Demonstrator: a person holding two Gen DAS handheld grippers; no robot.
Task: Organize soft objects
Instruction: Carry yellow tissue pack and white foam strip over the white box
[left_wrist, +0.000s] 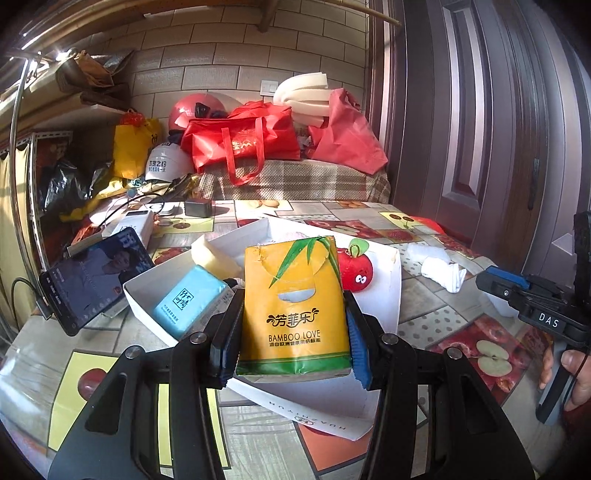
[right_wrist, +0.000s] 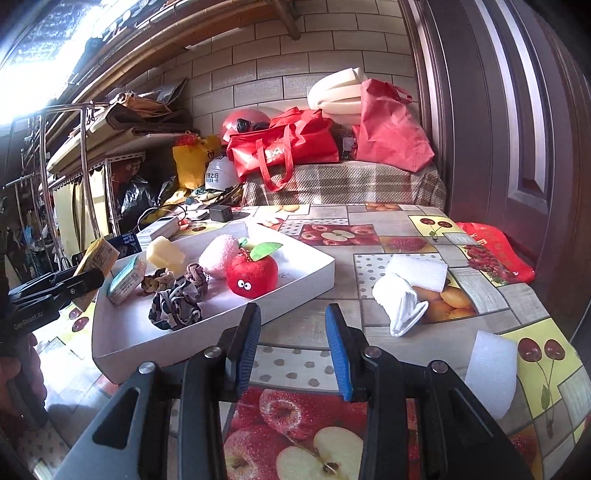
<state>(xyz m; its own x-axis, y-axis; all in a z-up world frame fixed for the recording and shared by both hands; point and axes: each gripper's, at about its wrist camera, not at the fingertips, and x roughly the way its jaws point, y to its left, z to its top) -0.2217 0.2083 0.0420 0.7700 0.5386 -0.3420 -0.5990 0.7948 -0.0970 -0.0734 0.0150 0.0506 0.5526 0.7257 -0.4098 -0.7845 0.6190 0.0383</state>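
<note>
Jaws on the left gripper (left_wrist: 293, 328) are clamped on both sides of a yellow tissue pack (left_wrist: 293, 306), which hangs just above the near edge of the white box (right_wrist: 295, 275). Over on the right, the right gripper (right_wrist: 293, 349) has its jaws spread with nothing between them, hovering over the fruit-print tablecloth (right_wrist: 388, 229).

Progress looks decent to me, maybe two thirds done. Already in the box: a blue tissue pack (left_wrist: 190, 299), a yellow sponge (right_wrist: 164, 254), a pink puff (right_wrist: 219, 254), a red plush apple (right_wrist: 252, 273), and a few scrunchies (right_wrist: 175, 308). The yellow pack is about to join them. Out on the cloth are a white sock (right_wrist: 400, 302), a folded white cloth (right_wrist: 419, 273) touching it, and a white foam block (right_wrist: 491, 373) near the edge, so I'd guess those are next.

Readable text: the yellow pack says "BAMBOO LOVE" under some Chinese characters. The box flap reads "HUAZHIYUN", upside down from here. One gripper body shows "DAS", the other "GenRobot.AI". The blue pack has Chinese writing I can't make out.
</note>
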